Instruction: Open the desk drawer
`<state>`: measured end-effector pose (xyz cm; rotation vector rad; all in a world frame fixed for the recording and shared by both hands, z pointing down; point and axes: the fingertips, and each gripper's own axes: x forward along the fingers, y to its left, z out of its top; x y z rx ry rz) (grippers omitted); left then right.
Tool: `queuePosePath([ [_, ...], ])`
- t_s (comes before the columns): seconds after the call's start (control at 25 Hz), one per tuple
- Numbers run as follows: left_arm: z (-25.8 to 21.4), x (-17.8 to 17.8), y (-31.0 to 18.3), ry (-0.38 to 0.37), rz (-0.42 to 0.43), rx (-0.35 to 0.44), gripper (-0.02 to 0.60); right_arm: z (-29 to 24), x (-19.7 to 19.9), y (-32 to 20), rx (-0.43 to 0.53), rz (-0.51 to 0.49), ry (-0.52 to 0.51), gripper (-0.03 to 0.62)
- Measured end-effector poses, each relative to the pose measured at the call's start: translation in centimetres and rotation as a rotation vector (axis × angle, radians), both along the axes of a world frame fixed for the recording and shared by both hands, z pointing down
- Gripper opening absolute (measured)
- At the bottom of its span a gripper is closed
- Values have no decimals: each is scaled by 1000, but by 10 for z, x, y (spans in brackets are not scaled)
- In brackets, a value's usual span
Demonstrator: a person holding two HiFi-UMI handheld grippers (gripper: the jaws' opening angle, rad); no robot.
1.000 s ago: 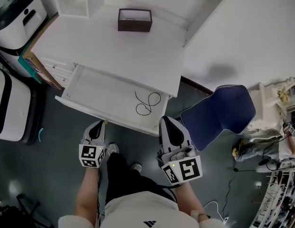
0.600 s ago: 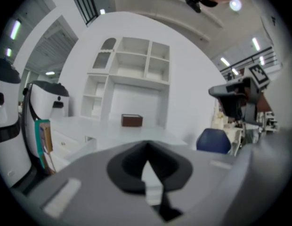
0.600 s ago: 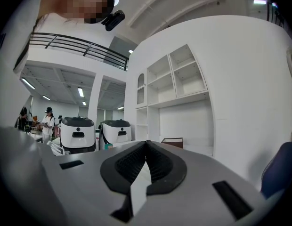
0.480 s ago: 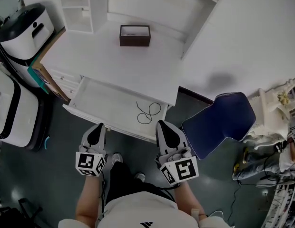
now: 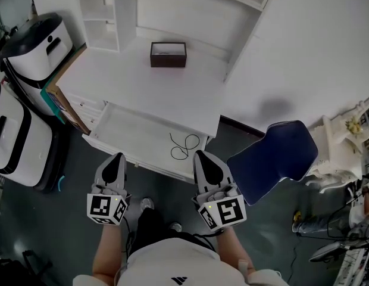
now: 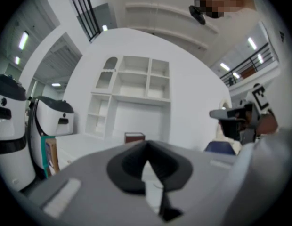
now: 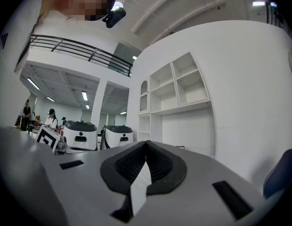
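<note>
Left gripper (image 5: 117, 158) and right gripper (image 5: 202, 157), both closed on nothing, point at the front edge of the pulled-out desk drawer (image 5: 128, 124), seemingly just short of touching it. Dark floor (image 5: 71, 207) spreads around them, with a blue chair (image 5: 274, 157) near the right one. Both sat closer to the drawer front a second ago

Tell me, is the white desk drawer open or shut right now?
Open: the white desk drawer juts out from under the white desktop, its inside showing a looped black cord.
</note>
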<state>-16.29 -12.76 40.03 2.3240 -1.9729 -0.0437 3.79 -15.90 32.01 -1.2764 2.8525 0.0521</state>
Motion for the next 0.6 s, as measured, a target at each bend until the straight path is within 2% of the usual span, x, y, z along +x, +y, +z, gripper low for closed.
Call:
queuePosePath([
  [0.6,-62,11,27,-8,-34,133,5,-25,30,16,49,24,-34,2],
])
